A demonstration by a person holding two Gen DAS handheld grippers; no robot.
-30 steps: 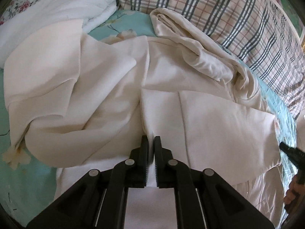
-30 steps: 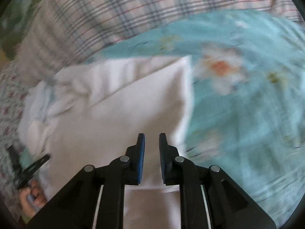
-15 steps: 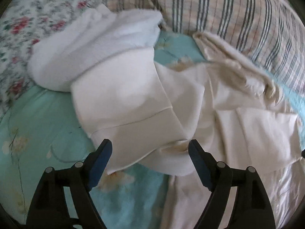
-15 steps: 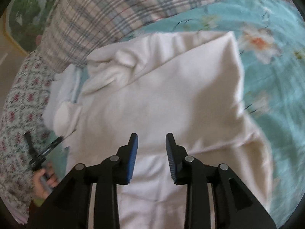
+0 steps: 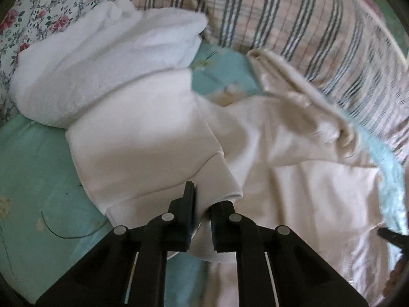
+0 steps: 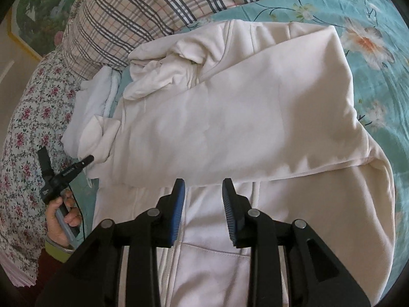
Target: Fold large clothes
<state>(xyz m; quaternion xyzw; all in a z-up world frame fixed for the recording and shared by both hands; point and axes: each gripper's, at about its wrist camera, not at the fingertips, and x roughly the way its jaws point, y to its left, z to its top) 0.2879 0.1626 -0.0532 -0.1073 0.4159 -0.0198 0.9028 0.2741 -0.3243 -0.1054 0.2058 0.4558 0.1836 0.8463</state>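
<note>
A cream hooded sweatshirt [image 6: 230, 117] lies spread on the bed, one sleeve folded across its body. In the left wrist view its other sleeve [image 5: 143, 148] lies to the left, cuff end nearest me. My left gripper [image 5: 202, 212] has closed on that sleeve's cuff [image 5: 204, 230], with cloth between the fingers. It also shows at the left of the right wrist view [image 6: 64, 174], held in a hand. My right gripper [image 6: 203, 194] is open and empty, hovering over the sweatshirt's front just below the folded sleeve. The hood [image 6: 163, 69] is bunched at the top.
A white towel or blanket [image 5: 102, 58] is heaped at the far left beside the sleeve. A plaid pillow [image 5: 294, 25] lies behind the sweatshirt. A floral pillow [image 6: 30, 128] is at the left. The teal floral bedsheet [image 6: 378, 58] shows to the right.
My left gripper let go of the sweatshirt's middle, opened wide, swung left and has now closed on the sleeve cuff. My right gripper opened and pulled back from the folded sleeve.
</note>
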